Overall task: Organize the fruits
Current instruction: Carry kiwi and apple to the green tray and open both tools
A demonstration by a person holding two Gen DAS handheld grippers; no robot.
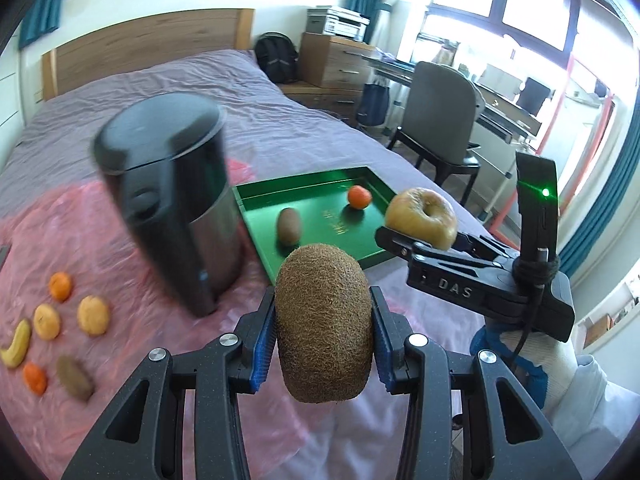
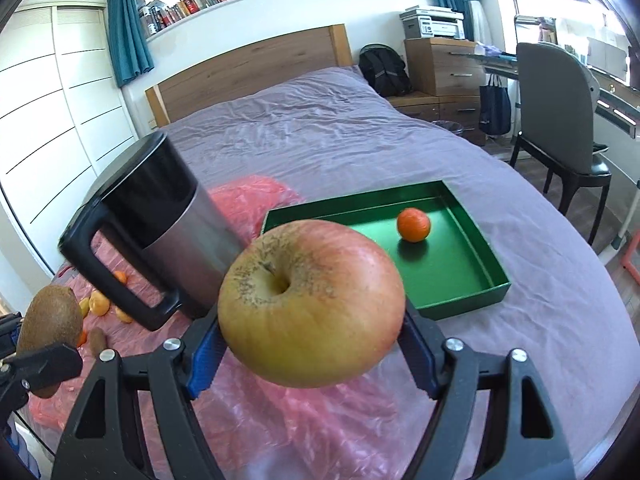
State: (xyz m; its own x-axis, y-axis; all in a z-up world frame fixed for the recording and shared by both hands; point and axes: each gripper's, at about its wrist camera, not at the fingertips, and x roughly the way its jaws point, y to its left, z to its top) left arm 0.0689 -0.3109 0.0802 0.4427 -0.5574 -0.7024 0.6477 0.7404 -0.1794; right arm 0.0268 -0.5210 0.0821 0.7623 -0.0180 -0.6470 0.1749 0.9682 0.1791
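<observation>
My left gripper (image 1: 324, 334) is shut on a brown kiwi (image 1: 324, 320), held above the pink sheet just short of the green tray (image 1: 320, 194). My right gripper (image 2: 312, 340) is shut on a yellow-red apple (image 2: 312, 304), held in the air near the tray's front edge (image 2: 464, 300); it also shows in the left wrist view (image 1: 422, 218). In the tray lie a kiwi (image 1: 289, 225) and a tangerine (image 1: 359, 197), the tangerine also in the right wrist view (image 2: 413, 225). Several oranges, a banana (image 1: 17, 344) and a kiwi (image 1: 75, 378) lie on the pink sheet at left.
A steel kettle with a black handle (image 1: 176, 204) stands on the bed left of the tray, also in the right wrist view (image 2: 160, 220). The purple bedspread (image 2: 320, 132) stretches behind. A chair (image 2: 560, 120), desk and drawers stand to the right of the bed.
</observation>
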